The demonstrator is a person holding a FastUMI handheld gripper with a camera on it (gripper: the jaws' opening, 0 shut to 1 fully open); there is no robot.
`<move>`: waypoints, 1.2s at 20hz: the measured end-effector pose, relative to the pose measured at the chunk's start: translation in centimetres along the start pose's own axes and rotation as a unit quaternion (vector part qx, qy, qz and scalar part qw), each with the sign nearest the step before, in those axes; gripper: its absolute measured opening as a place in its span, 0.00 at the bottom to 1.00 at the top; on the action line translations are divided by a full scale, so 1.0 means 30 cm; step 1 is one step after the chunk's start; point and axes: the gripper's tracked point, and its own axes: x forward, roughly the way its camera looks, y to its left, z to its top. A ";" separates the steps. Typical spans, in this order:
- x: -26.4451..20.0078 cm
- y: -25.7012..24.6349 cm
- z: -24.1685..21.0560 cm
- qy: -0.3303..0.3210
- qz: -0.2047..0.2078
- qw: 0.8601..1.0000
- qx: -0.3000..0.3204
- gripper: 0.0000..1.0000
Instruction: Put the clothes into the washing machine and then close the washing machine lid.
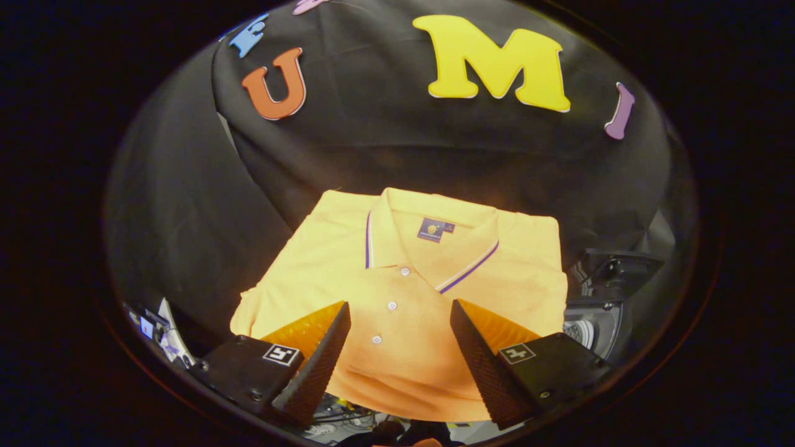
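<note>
1. At the far left, beside the left finger, a small cluster of white and blue parts [163, 335] is seen; what it is cannot be told.
2. A folded yellow polo shirt [410, 292] is laid flat on the black cloth of the table [186, 248], with its collar pointing away from the hand-held gripper.
3. The collar [428, 239] is edged with a purple and white stripe, a small dark label is sewn inside the neck, and three white buttons [392, 305] are set down the front.
4. The hand-held gripper [400, 347] is held wide open above the near part of the shirt, and nothing is gripped.
5. The lower button line of the shirt is seen between the two fingers, and neither finger can be seen pressing on the cloth.
6. Below the shirt's near edge, between the fingers, some tangled cables [345, 416] are glimpsed.
7. To the right of the shirt, just beyond the right finger, the washing machine [590, 323] is found, with its dark lid [618, 270] raised and the pale drum visible under it.
</note>
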 end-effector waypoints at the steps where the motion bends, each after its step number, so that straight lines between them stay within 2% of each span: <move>1: 0.006 -0.002 0.017 0.011 -0.008 1.000 0.000 1.00; 4: 0.026 0.017 0.040 0.051 -0.029 0.998 -0.019 1.00; 7: 0.066 0.030 -0.007 0.127 -0.036 0.991 0.013 1.00; 13: 0.127 0.030 -0.059 0.195 -0.081 0.978 -0.001 1.00; 15: 0.155 0.035 -0.046 0.187 -0.080 0.979 -0.013 0.99; 19: 0.142 0.038 -0.037 0.187 -0.086 0.979 0.009 0.95; 22: 0.142 0.038 -0.041 0.191 -0.077 0.978 -0.013 0.94; 24: 0.140 0.024 -0.035 0.190 -0.078 0.979 -0.005 0.89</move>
